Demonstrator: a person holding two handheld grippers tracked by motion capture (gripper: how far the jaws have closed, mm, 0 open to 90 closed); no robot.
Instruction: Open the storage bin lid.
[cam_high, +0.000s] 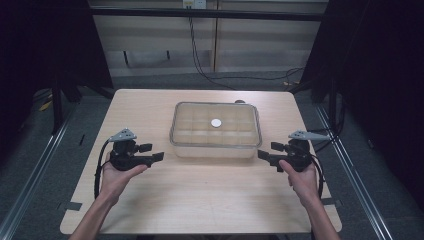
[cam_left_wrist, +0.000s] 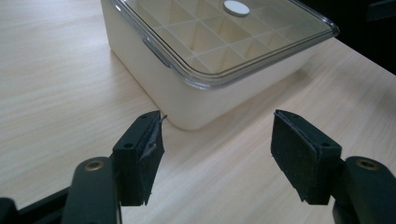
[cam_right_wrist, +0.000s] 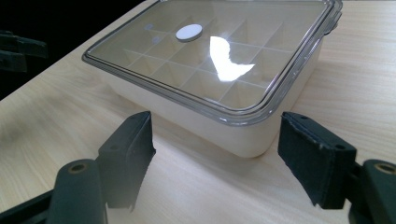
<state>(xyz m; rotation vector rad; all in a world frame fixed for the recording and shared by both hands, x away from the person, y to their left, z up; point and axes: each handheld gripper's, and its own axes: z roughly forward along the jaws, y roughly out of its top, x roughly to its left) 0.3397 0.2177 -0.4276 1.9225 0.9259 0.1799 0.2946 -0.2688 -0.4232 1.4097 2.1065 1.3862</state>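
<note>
Here, a cream rectangular plastic box with a clear lid (cam_high: 216, 131) over a grid of compartments sits at the centre of the pale wooden table (cam_high: 150, 200), a small white round disc (cam_high: 216, 122) on the lid's middle. The left gripper (cam_high: 159, 156) hovers at the box's eight o'clock, jaws spread wide with nothing between them. The right gripper (cam_high: 261, 155) waits at its four o'clock, jaws likewise apart and empty. In both gripper views the box's near corner (cam_left_wrist: 187, 116) lies just beyond the pads, untouched.
</note>
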